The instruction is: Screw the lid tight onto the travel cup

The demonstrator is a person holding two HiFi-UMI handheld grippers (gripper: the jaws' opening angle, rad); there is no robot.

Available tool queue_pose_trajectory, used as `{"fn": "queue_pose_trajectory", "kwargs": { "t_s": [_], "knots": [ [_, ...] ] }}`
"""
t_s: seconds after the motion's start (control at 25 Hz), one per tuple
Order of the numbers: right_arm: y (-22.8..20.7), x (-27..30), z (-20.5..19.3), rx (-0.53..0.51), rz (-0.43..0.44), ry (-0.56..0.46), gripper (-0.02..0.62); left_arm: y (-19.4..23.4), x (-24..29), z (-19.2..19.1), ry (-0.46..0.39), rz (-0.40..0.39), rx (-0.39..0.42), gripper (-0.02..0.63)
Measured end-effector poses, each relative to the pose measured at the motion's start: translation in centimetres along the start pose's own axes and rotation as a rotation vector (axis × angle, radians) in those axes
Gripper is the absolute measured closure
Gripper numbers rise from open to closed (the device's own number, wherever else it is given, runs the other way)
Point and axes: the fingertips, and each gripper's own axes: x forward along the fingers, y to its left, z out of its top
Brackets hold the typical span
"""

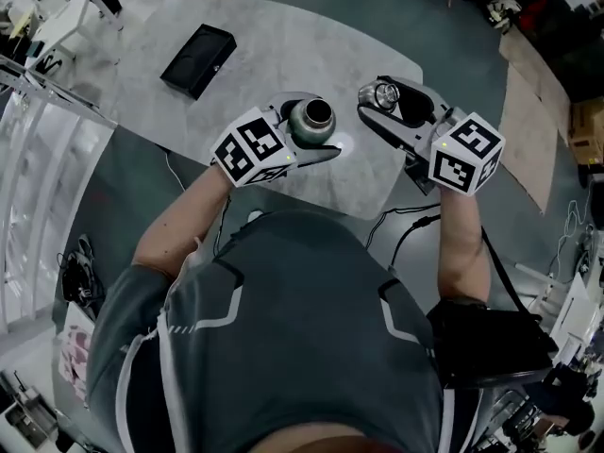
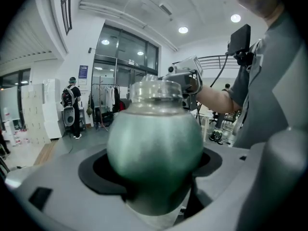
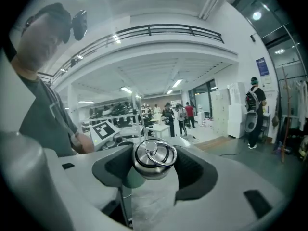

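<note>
The left tool (image 1: 304,130) clamps the upright cup (image 1: 313,116) above the tabletop (image 1: 283,45), and the right tool (image 1: 387,104) grips the lid (image 1: 381,93) just to its right, apart, so the lid must travel leftward over the mouth.

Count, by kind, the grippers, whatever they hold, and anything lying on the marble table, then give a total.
grippers: 2 (left gripper, right gripper)
travel cup: 1
lid: 1
black box: 1
total: 5
</note>
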Motion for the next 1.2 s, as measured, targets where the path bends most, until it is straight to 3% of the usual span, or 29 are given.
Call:
{"fn": "queue_pose_trajectory", "kwargs": {
  "t_s": [0.24, 0.6, 0.96, 1.2],
  "knots": [
    [5.6, 2.1, 2.3, -0.096, 0.244, 0.041, 0.31, -1.7, -0.2, 0.8, 0.035, -0.066, -0.014, 0.206],
    [9.1, 3.5, 2.7, -0.186, 0.449, 0.132, 0.31, -2.3, -0.7, 1.5, 0.043, -0.064, 0.006, 0.206],
    [9.9, 3.8, 1.6, -0.204, 0.464, 0.183, 0.31, -3.0, -1.0, 1.4, 0.05, -0.055, 0.003, 0.206],
    [9.5, 4.1, 1.1, -0.171, 0.415, 0.197, 0.311, -2.6, -0.8, 0.8, 0.066, -0.02, 0.01, 0.206]
  ]
}}
